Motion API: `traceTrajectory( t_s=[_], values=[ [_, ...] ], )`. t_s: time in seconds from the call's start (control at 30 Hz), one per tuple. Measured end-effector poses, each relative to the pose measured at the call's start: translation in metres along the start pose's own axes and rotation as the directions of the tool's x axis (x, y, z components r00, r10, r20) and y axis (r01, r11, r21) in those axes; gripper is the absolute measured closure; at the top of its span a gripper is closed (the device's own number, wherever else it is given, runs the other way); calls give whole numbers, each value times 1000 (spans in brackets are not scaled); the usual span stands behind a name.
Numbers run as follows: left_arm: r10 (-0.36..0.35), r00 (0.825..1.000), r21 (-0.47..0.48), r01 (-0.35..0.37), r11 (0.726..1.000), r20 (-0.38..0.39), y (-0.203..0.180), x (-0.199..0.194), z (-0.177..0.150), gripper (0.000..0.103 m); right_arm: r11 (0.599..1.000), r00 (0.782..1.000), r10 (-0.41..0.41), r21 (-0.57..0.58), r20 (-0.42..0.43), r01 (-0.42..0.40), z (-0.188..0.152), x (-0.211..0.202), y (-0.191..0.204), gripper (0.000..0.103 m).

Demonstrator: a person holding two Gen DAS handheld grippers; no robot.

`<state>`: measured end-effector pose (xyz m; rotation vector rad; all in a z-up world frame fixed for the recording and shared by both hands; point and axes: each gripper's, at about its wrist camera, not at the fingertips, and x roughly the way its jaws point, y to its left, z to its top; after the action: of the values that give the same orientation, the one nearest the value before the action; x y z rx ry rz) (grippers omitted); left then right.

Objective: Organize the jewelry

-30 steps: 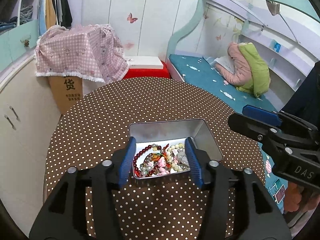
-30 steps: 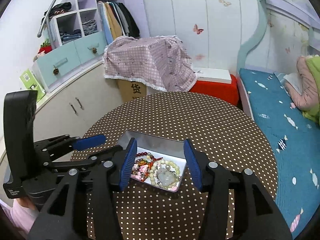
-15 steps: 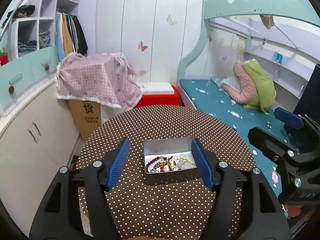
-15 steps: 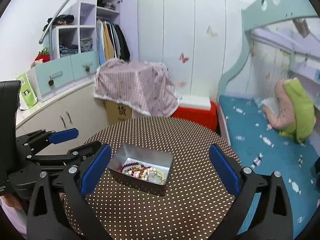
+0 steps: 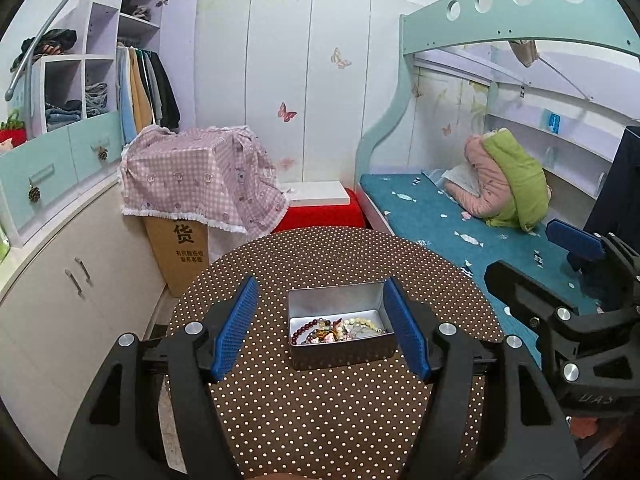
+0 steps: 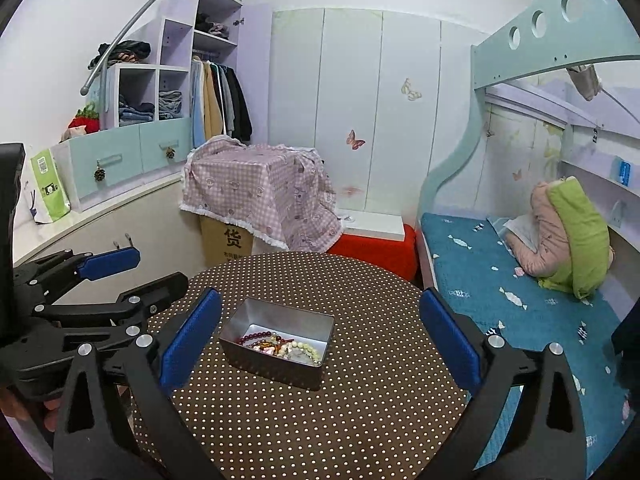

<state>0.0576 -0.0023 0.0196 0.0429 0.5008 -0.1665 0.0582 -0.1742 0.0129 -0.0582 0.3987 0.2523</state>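
Here, in the left wrist view, the left gripper (image 5: 320, 328) hovers above the round table (image 5: 320, 408) with its brown, white-dotted cloth, its blue-padded fingers (image 5: 236, 330) standing apart and nothing between them. Beyond the fingertips, near the middle of the table, sits the open metal tin (image 5: 340, 326). Inside the tin lies the jewelry (image 5: 338, 330): a dark red bead bracelet toward the tin's left wall, pale bead strands toward its right, and a tangle of small pieces between. To the right of the tin, off the table's edge, the right gripper (image 5: 560, 264) shows side-on over the teal bed (image 5: 424, 208).

In the right wrist view, the right gripper (image 6: 320, 340) is spread wide, its blue pads (image 6: 448, 344) flanking the tin (image 6: 280, 344) from well off on either side and gripping nothing. The tin rests on the table (image 6: 360, 420) slightly left of centre, with the jewelry (image 6: 280, 346) heaped on its floor. Left of the tin, at the table's edge, the left gripper (image 6: 132, 272) reaches in, its fingers apart. Behind the table, past the tin, stands a cardboard box draped with a pink checked cloth (image 6: 260, 196).
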Motion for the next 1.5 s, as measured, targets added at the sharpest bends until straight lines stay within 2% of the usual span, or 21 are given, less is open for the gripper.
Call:
traceTrajectory(
  t_s=[0.23, 1.5],
  values=[
    [6, 1000, -2, -6, 1000, 1, -2, 0, 1, 34, 1000, 1000, -9, 7, -2, 9, -1, -3, -3, 8],
    [20, 1000, 8, -20, 1000, 11, -4, -12, 7, 32, 999, 1000, -23, 38, -7, 23, 0, -10, -11, 8]
  ],
)
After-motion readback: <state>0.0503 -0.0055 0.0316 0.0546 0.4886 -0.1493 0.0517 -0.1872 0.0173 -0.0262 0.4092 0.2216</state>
